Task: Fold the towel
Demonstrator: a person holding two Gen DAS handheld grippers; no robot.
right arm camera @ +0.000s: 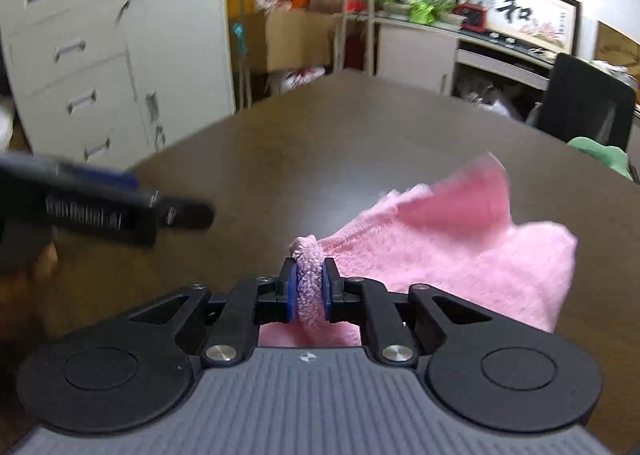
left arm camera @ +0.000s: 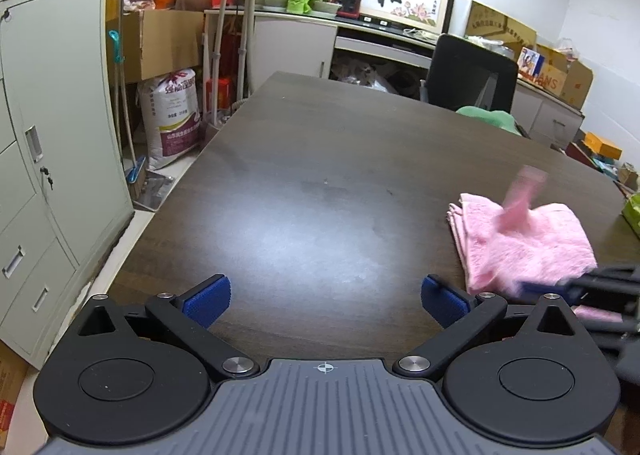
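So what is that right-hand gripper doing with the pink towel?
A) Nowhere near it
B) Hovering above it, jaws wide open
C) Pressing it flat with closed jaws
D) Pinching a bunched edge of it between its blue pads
D: in the right wrist view, the right gripper has a bunched edge of the pink towel squeezed between its blue pads.

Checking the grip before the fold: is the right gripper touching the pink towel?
Touching. The right wrist view shows the right gripper pinching a bunched edge of the pink towel.
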